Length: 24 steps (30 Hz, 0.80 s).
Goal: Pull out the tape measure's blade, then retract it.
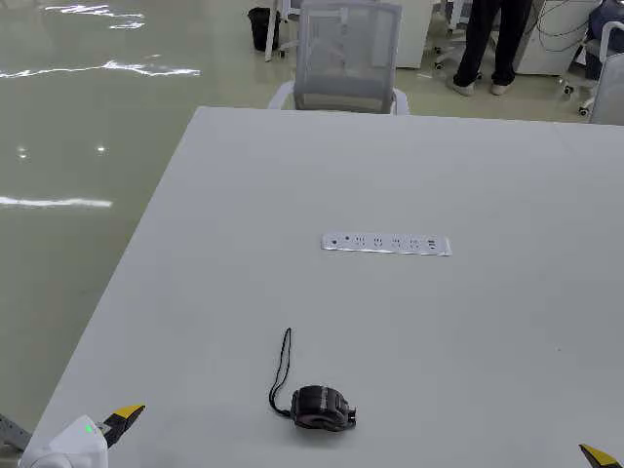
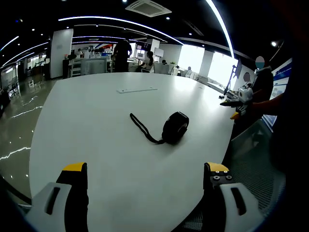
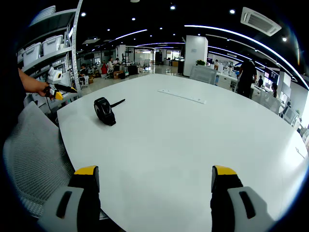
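A black tape measure lies on the white table near its front edge, its black wrist strap trailing away from it. No blade shows outside the case. It sits ahead of my left gripper, a little right of centre, as the tape measure; my left gripper's jaws stand wide apart with nothing between them. My right gripper is open too, with the tape measure far off to its left. In the head view the left gripper pokes in at the bottom left, a yellow jaw tip of the right one at the bottom right.
A white power strip lies flat mid-table. A grey mesh chair stands at the far edge, with a person standing beyond it. A mesh chair sits by the near edge.
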Motion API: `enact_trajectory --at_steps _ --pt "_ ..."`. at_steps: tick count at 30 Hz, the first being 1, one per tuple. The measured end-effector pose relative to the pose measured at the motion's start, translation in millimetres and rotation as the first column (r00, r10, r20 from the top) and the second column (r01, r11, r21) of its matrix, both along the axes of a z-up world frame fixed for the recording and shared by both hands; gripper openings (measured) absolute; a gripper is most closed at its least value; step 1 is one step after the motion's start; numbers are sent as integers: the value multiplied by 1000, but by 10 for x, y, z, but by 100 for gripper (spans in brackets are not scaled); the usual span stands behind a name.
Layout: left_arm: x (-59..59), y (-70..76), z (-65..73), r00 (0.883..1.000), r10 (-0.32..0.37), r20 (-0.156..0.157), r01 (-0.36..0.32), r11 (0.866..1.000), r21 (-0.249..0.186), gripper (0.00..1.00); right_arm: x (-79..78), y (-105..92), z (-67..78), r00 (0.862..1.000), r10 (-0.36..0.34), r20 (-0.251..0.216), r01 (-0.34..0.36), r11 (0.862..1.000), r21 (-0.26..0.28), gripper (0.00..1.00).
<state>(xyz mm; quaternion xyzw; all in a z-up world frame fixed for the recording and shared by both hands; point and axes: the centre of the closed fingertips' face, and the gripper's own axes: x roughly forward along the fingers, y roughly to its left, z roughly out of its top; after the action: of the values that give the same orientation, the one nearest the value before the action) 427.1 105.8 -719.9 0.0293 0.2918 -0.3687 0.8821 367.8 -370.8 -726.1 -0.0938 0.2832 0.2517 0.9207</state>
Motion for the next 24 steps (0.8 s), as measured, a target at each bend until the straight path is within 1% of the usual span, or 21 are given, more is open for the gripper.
enact_trajectory --at_steps 1,2,4,5,7,9,11,14,16,18,20,22,24 --pt "7 -8 7 1000 -2 5 2 1000 -3 99 -1 9 1 1000 4 -2 -4 1000 3 99" --pt "24 -21 25 1000 -4 17 4 1000 -13 99 2 13 1 1000 6 -4 -6 1000 3 100" --pt "36 -59 58 1000 -9 19 10 999 -41 99 13 15 3 1000 11 -3 -11 1000 -5 100" --pt "47 -67 58 1000 -11 22 12 999 -37 99 23 23 11 1000 12 -4 -12 1000 -2 100" --pt "65 -74 36 1000 -17 18 18 999 -27 99 39 26 16 1000 13 -2 -13 1000 1 100" --pt "77 -86 26 1000 -23 14 24 999 -34 99 60 20 15 1000 14 -3 -14 1000 -2 100" --pt "95 -106 14 999 -33 14 33 999 -24 99 88 20 27 1000 12 -2 -12 1000 3 100" --pt "103 -167 44 999 -48 17 48 998 -26 99 121 40 33 1000 22 -1 -22 1000 -7 99" --pt "127 -193 33 998 -64 19 64 998 -11 99 155 26 31 1000 25 0 -25 1000 -6 99" --pt "151 -229 48 997 -74 18 74 997 -4 99 176 41 35 1000 29 1 -29 1000 -10 99" --pt "178 -255 59 996 -85 26 85 996 -1 99 192 52 42 999 37 5 -37 999 -16 99" --pt "171 -296 51 995 -103 5 104 995 -6 99 209 47 44 999 47 13 -47 999 -20 97" --pt "172 -333 29 992 -127 6 127 992 18 99 219 64 44 998 59 18 -59 998 -25 96"
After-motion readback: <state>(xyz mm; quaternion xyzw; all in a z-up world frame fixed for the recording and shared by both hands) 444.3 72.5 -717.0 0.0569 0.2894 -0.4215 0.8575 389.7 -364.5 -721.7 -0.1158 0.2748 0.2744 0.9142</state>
